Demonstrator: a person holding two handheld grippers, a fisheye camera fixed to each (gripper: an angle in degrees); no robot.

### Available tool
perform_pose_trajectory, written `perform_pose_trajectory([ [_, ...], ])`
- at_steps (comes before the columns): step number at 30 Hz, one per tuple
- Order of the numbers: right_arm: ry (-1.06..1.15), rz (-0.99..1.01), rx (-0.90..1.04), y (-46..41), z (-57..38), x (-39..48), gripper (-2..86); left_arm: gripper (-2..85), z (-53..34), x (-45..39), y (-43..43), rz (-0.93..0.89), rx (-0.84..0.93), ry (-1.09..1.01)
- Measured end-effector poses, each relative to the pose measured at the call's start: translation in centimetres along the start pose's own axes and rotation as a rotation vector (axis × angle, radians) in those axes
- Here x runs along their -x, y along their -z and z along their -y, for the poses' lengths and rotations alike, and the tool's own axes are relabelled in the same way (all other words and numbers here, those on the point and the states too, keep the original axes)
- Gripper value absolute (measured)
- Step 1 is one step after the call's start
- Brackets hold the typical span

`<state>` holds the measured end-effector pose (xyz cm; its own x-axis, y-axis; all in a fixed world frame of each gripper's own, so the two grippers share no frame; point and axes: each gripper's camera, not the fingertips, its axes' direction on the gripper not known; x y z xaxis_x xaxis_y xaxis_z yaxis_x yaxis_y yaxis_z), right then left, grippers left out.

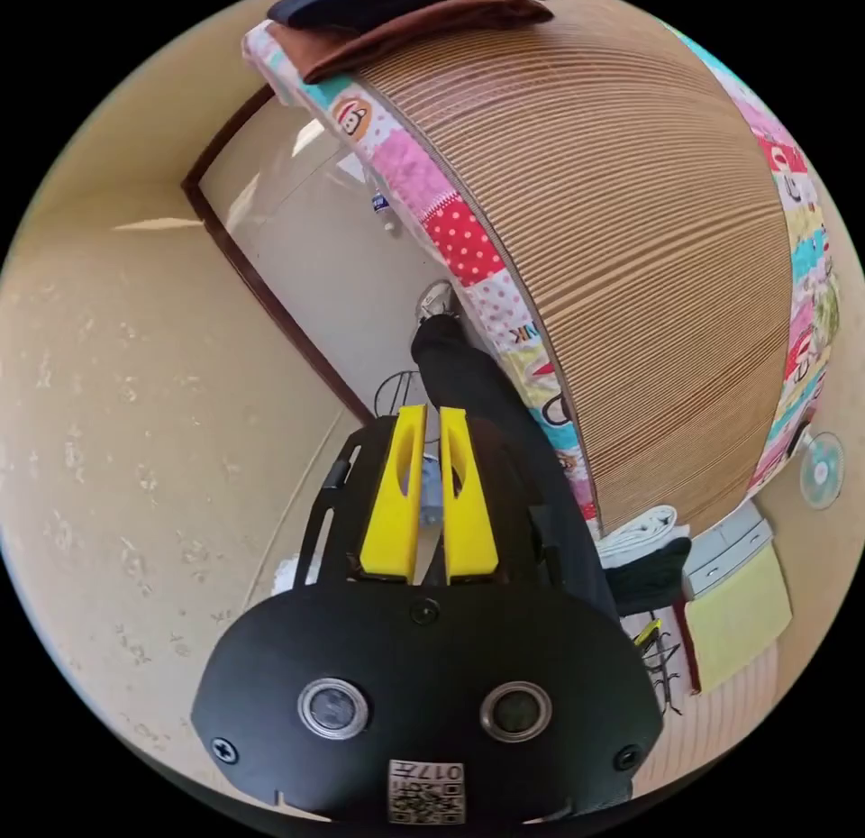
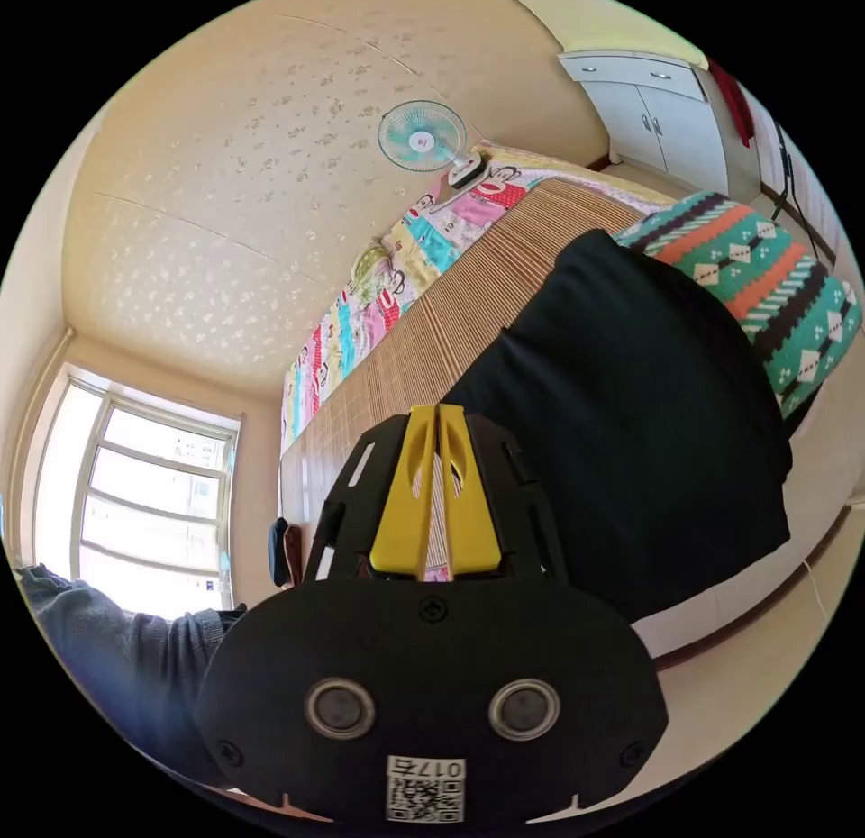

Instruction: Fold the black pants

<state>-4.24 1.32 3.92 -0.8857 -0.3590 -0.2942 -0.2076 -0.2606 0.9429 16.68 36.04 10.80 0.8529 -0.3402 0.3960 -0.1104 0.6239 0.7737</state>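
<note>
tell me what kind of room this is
Most likely a bedroom: a bed with a woven mat and patchwork sheet, a wall fan, white cupboards, and black pants on the mat.

text log | white code sticker (image 1: 426, 791) is sitting on the left gripper (image 1: 432, 414) body, its characters turned upside down | matching sticker (image 2: 425, 788) is sitting on the right gripper (image 2: 437, 412) body | patchwork bed border (image 1: 468, 243) is showing a few printed letters, cut off and unreadable

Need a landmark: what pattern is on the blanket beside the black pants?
Teal blanket with orange, black and white zigzag bands, clearest in the right gripper view.
</note>
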Motion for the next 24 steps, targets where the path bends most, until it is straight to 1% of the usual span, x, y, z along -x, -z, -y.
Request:
perform_pose_trajectory([
  [2, 0.034, -0.02, -0.04, -0.1, -0.1, 1.9, 0.5, 1.5, -2.4, 0.6, -2.4, -0.074, 0.018, 0.044],
  [4, 0.056, -0.039, -0.059, -0.8, -0.3, 3.9, 0.5, 0.6, -4.7, -0.4, -6.7, -0.143, 0.091, 0.05],
  [6, 0.081, -0.016, -0.047, -2.5, -0.5, 6.9, 0.5, 0.3, -5.3, -1.9, -9.1, -0.15, 0.15, 0.025],
  [8, 0.115, 0.008, -0.043, -4.1, -1.0, 9.5, 0.5, 0.2, -4.8, -3.8, -9.0, -0.121, 0.165, -0.063],
  [10, 0.156, 0.009, -0.032, -6.0, -1.9, 12.6, 0.6, 0.2, -3.5, -5.9, -5.7, -0.038, 0.098, -0.189],
  [13, 0.198, 0.002, 0.01, -10.0, -4.5, 18.0, 0.6, 0.5, -1.1, -6.8, -0.4, -0.007, 0.014, -0.287],
  [14, 0.198, 0.015, 0.02, -11.7, -5.9, 19.9, 0.6, 0.7, -0.5, -6.8, 0.7, -0.004, -0.003, -0.3],
  [16, 0.184, 0.061, 0.041, -14.3, -8.3, 22.6, 0.5, 1.6, 1.5, -6.3, 4.9, 0.013, -0.094, -0.36],
  [18, 0.171, 0.107, 0.076, -17.4, -11.5, 25.9, 0.5, 2.8, 2.9, -5.7, 7.7, 0.054, -0.168, -0.392],
  [19, 0.168, 0.109, 0.085, -18.1, -12.2, 26.6, 0.5, 5.1, 4.1, -5.2, 9.4, 0.097, -0.213, -0.402],
  [22, 0.161, 0.09, 0.13, -20.5, -15.5, 29.9, 0.5, 9.8, 7.3, -4.5, 13.5, 0.218, -0.297, -0.415],
  [24, 0.152, 0.051, 0.154, -21.2, -17.2, 31.7, 0.5, 11.1, 9.3, -4.3, 16.2, 0.279, -0.354, -0.419],
])
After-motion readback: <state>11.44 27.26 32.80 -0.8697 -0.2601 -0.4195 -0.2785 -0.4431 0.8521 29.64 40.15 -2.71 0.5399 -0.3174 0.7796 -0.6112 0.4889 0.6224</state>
